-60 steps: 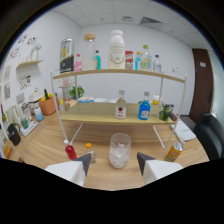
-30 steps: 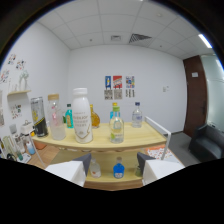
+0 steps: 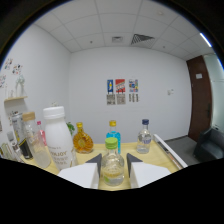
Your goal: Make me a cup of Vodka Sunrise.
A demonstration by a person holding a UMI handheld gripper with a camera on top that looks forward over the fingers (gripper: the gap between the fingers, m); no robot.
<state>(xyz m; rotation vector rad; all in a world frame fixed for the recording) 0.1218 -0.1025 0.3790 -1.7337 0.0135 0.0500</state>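
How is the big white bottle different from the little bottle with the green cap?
The white bottle is tall, solid white, with a white cap; the green-capped bottle is short, round and see-through. It stands between the gripper fingers; the white bottle stands off to the side. Both are upright.

clear bottle point(image 3: 113, 167) with green cap, white bottle point(image 3: 57, 139), blue bottle point(image 3: 113, 136) with yellow cap

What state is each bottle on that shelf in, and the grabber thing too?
Gripper: open, green-capped bottle between its fingers.
Green-capped bottle: upright, capped.
White bottle: upright, capped.
Round amber bottle: upright, capped.
Blue bottle: upright, capped.
Clear bottle: upright, capped.
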